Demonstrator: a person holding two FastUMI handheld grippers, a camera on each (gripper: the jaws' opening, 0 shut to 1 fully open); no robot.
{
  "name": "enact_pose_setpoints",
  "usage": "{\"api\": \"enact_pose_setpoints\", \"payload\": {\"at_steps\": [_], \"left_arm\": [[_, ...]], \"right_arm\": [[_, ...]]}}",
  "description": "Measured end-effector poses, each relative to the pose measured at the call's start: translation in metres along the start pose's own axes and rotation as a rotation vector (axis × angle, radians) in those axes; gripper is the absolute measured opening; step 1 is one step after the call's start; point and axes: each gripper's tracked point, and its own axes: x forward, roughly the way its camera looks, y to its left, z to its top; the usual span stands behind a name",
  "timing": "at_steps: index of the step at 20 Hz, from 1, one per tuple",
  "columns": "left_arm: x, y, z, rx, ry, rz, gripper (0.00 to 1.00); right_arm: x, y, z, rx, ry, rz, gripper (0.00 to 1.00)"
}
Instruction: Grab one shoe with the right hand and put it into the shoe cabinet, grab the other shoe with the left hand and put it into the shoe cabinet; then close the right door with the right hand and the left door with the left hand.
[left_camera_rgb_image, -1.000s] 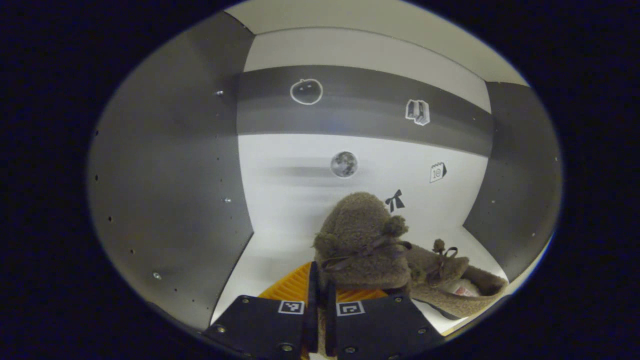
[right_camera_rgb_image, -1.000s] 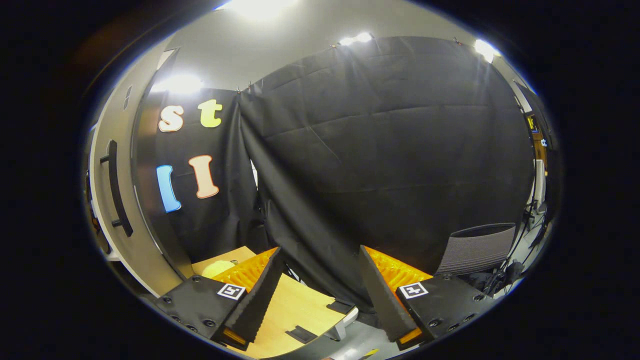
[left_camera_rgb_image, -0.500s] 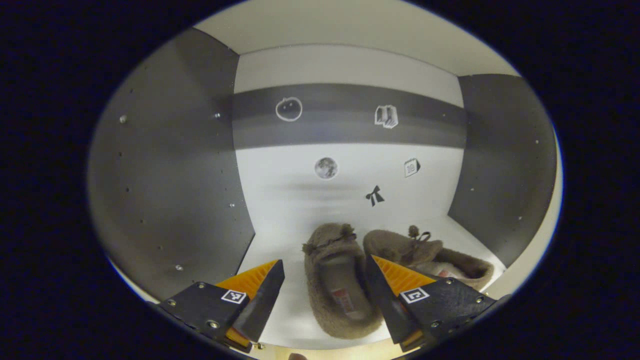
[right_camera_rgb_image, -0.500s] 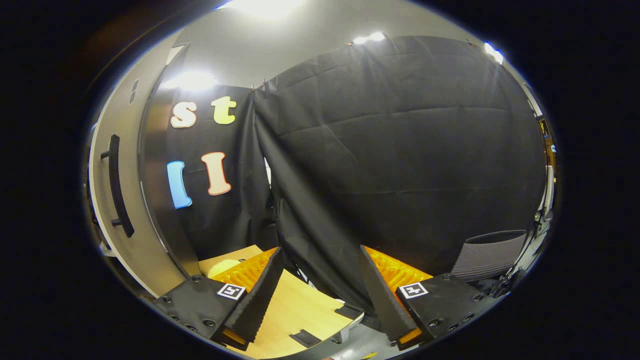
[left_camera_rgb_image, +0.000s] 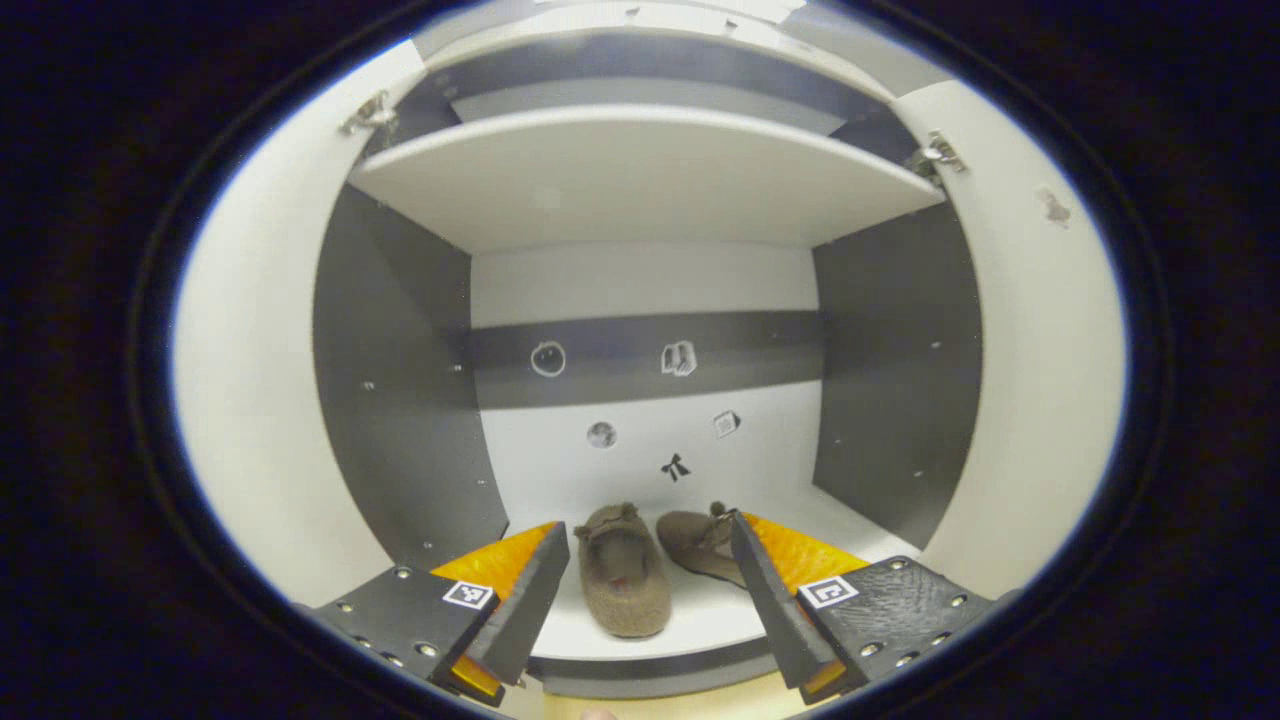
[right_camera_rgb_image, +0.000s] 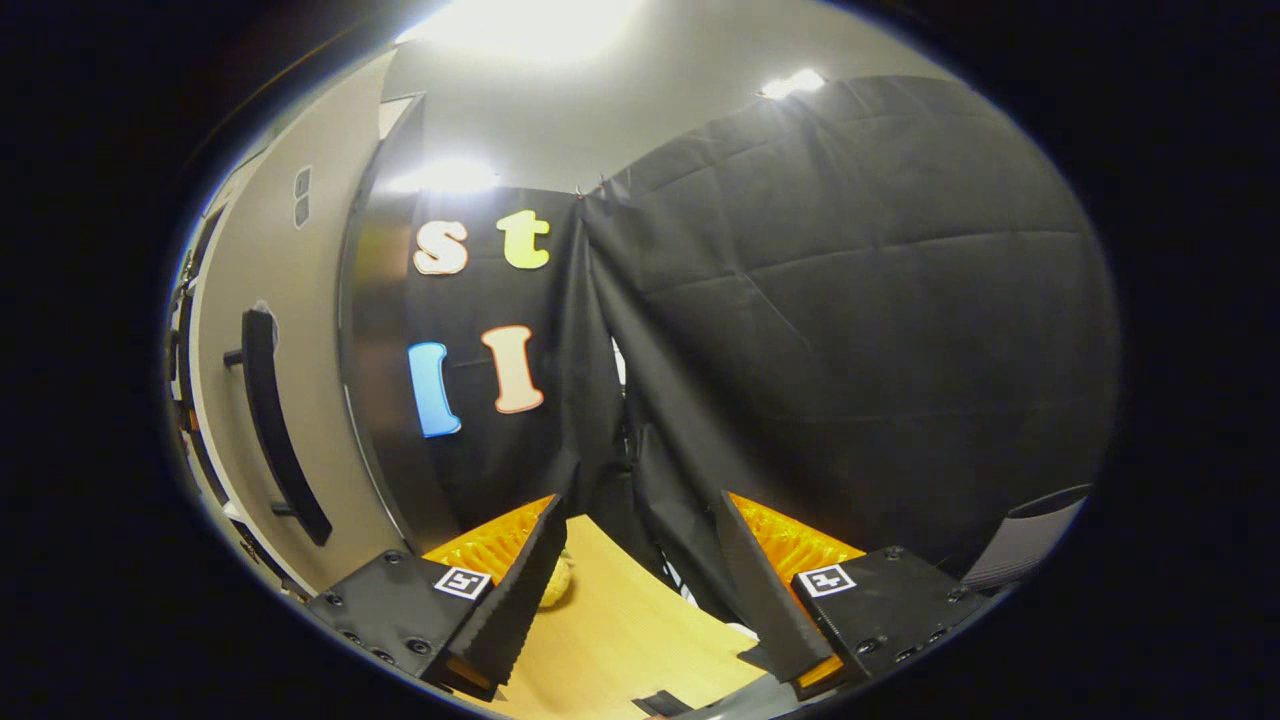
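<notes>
Facing the open white shoe cabinet, left gripper fingers apart before two brown fuzzy slippers, right gripper fingers apart over a wooden bench beside the black-handled cabinet door

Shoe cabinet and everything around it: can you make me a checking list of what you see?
Surface: wooden table top.
Job's things: two fuzzy brown shoes, left shoe and right shoe, side by side on the shoe cabinet's bottom shelf; both doors open; right door has a dark handle.
Clutter: a yellowish thing on the table.
Grippers: left gripper open, empty; right gripper open, empty.
Cables: nothing seen.
Surroundings: black cloth wall, ceiling lights.
</notes>
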Motion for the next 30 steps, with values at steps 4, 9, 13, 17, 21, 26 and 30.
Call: {"api": "enact_pose_setpoints", "payload": {"at_steps": [4, 9, 13, 17, 21, 26, 30], "left_arm": [[-0.052, -0.022, 0.011, 0.031, -0.072, -0.002, 0.99], [-0.111, -0.042, -0.016, -0.012, -0.074, 0.013, 0.99], [-0.155, -0.044, -0.050, -0.075, -0.034, 0.105, 0.99], [-0.190, -0.042, -0.067, -0.110, -0.025, 0.168, 0.94], [-0.218, -0.033, -0.075, -0.110, -0.029, 0.216, 0.94], [-0.228, -0.028, -0.093, -0.150, -0.003, 0.221, 0.94], [-0.222, -0.023, -0.098, -0.162, -0.002, 0.200, 0.94]], "right_arm": [[0.016, 0.025, 0.022, -0.001, -0.030, 0.108, 0.92], [0.029, 0.057, 0.028, -0.021, -0.025, 0.255, 0.95], [0.035, 0.083, 0.026, -0.038, -0.001, 0.380, 0.95], [0.034, 0.113, 0.028, -0.062, 0.000, 0.502, 0.92], [0.023, 0.140, 0.038, -0.081, -0.036, 0.586, 0.95], [0.020, 0.147, 0.029, -0.076, 0.002, 0.616, 0.93], [0.017, 0.148, 0.029, -0.079, 0.016, 0.606, 0.89]]}}
